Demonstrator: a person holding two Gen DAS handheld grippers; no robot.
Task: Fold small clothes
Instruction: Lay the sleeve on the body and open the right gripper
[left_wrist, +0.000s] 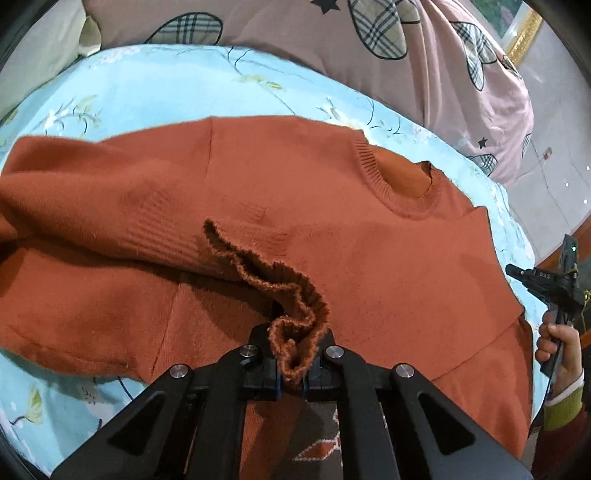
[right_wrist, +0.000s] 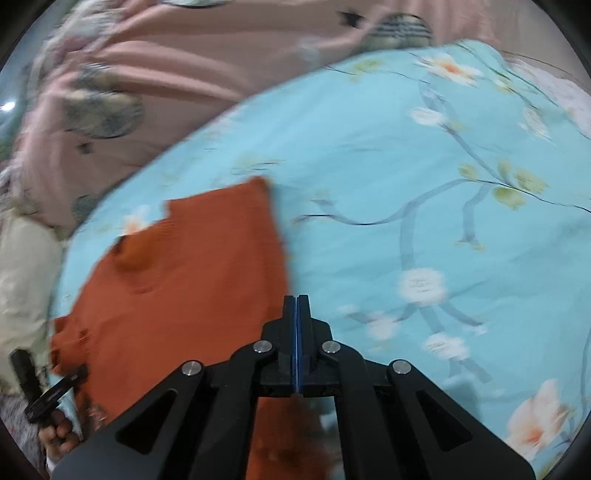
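My left tongs (left_wrist: 293, 354) clamp ribbed cuff (left_wrist: 295, 314) of rust-orange knit sweater (left_wrist: 369, 240), sleeve fold in hand; right tongs (right_wrist: 297, 325) together, empty; next I lay cuff across chest & release.

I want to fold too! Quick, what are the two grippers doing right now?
Left gripper: jaws shut on the sleeve cuff of the orange sweater.
Right gripper: jaws shut, holding nothing, above the blue floral sheet.

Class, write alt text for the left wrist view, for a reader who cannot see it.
The left gripper pinches the ribbed cuff of a rust-orange sweater, whose sleeve is drawn across its body. The sweater lies on a light blue floral bedsheet, with a pink quilt behind it. At the right edge, a hand holds the other gripper.
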